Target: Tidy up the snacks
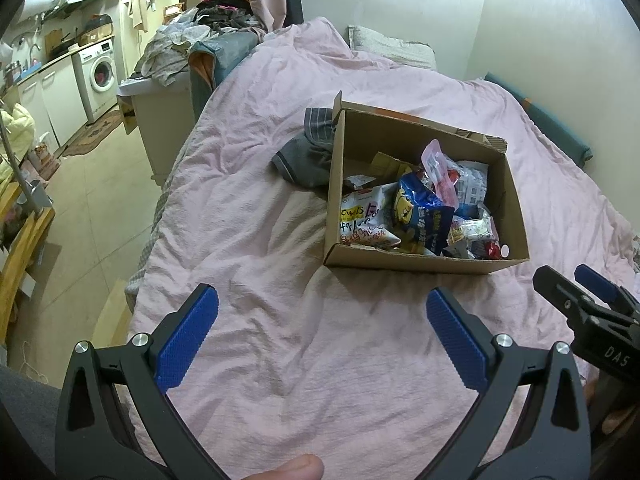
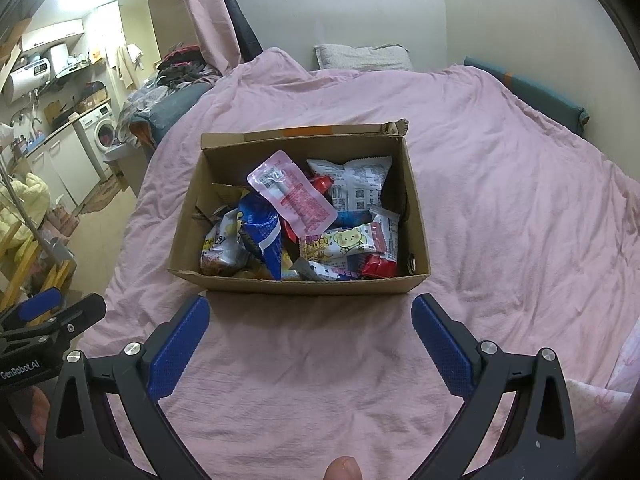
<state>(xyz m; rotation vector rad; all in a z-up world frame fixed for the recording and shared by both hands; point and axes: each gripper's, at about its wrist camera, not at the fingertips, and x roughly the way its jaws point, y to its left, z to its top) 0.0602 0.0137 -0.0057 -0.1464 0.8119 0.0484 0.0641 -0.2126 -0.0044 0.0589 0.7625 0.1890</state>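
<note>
An open cardboard box (image 1: 404,258) (image 2: 308,284) sits on a pink bed cover and holds several snack packs. Among them are a blue bag (image 1: 420,212) (image 2: 260,232), a pink pouch (image 1: 440,172) (image 2: 292,192), a white bag with coloured lettering (image 1: 362,216) and a white pack (image 2: 356,184). My left gripper (image 1: 322,312) hovers open over bare cover, in front of the box and to its left. My right gripper (image 2: 310,320) stands open just before the box's near wall, empty. Each gripper shows at the edge of the other's view.
Grey folded clothing (image 1: 304,152) lies against the box's left side. A pillow (image 2: 360,56) rests at the head of the bed by the wall. Left of the bed are a clothes pile (image 1: 192,36), a washing machine (image 1: 100,72) and floor.
</note>
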